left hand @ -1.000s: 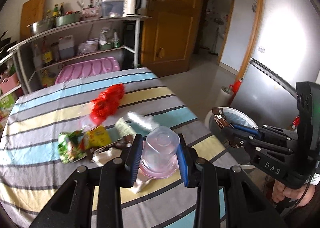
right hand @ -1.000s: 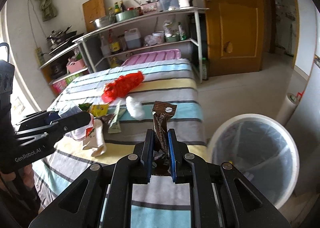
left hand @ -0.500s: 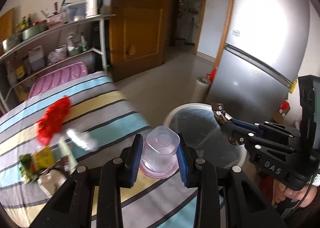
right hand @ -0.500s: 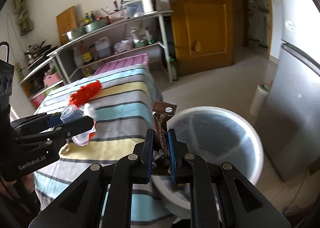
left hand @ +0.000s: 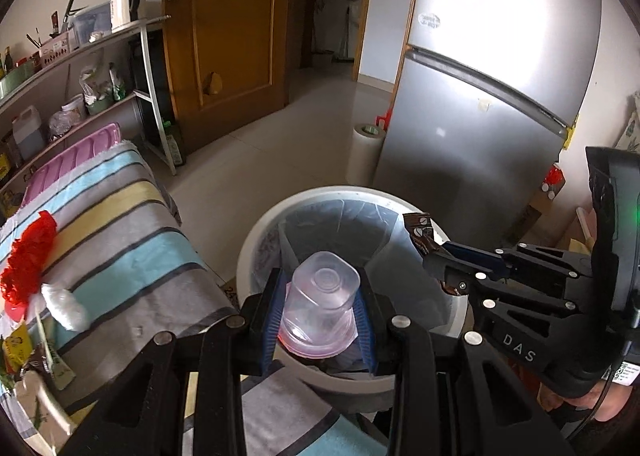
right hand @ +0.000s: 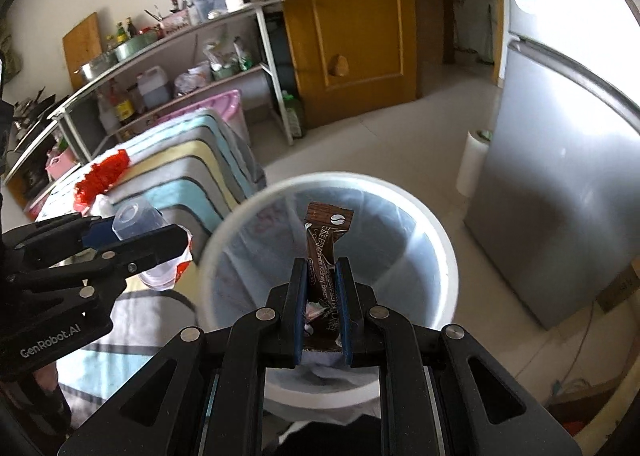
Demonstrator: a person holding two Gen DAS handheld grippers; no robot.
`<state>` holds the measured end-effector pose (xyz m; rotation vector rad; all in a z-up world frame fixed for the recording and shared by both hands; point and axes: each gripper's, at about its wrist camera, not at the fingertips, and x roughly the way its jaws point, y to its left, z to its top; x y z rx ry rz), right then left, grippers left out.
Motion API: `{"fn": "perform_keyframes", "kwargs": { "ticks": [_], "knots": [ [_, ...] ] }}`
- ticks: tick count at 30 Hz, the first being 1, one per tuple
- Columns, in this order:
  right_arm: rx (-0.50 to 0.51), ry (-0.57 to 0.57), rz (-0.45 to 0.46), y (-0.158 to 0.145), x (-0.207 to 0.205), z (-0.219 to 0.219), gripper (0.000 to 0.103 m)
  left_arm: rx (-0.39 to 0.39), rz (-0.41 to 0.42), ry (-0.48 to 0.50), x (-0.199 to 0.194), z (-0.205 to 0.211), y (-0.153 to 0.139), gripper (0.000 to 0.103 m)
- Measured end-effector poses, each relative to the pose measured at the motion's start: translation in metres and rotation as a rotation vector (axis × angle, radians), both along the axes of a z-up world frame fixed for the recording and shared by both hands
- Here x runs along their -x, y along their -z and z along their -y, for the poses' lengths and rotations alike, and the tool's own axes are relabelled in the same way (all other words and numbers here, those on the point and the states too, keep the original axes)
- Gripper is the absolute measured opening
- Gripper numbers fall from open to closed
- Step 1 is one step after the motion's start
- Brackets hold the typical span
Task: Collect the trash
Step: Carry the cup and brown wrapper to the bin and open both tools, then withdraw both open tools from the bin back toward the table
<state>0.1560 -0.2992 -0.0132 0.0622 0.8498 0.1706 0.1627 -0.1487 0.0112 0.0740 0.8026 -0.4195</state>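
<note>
Left wrist view: our left gripper clamps a cup over the bin. Our right gripper pinches a wrapper there; trash remains far left on the table.

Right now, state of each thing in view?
left tongs: shut on clear plastic cup, cup upside down, over the bin
right tongs: shut on brown coffee sachet, upright over the bin
white trash bin: open, bag-lined
red plastic bag: crumpled on table
wooden door: closed
</note>
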Motion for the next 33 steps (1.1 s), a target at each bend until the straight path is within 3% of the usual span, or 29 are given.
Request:
{"fn": "perform_keyframes", "kwargs": {
  "ticks": [12, 14, 17, 19, 20, 33],
  "knots": [
    [0.044, 0.042, -0.069, 0.027, -0.015, 0.012, 0.016, 0.001, -0.059, 0.003, -0.016, 0.014, 0.018, 0.035],
    [0.049, 0.036, -0.072, 0.028, -0.014, 0.011, 0.017, -0.005, -0.058, -0.002, -0.017, 0.012, 0.018, 0.046],
    [0.069, 0.035, -0.064, 0.028, -0.014, 0.008, 0.025, 0.014, -0.063, -0.01, -0.018, 0.009, 0.017, 0.053],
    [0.07, 0.038, -0.055, 0.027, -0.013, 0.007, 0.042, 0.011, -0.063, -0.016, -0.018, 0.008, 0.017, 0.057],
    [0.067, 0.041, -0.052, 0.026, -0.012, 0.007, 0.043, 0.009, -0.064, -0.021, -0.018, 0.007, 0.017, 0.058],
    [0.056, 0.044, 0.005, 0.004, -0.002, -0.006, 0.044, 0.02, -0.013, -0.065, -0.005, -0.016, -0.001, 0.063]
  ]
}}
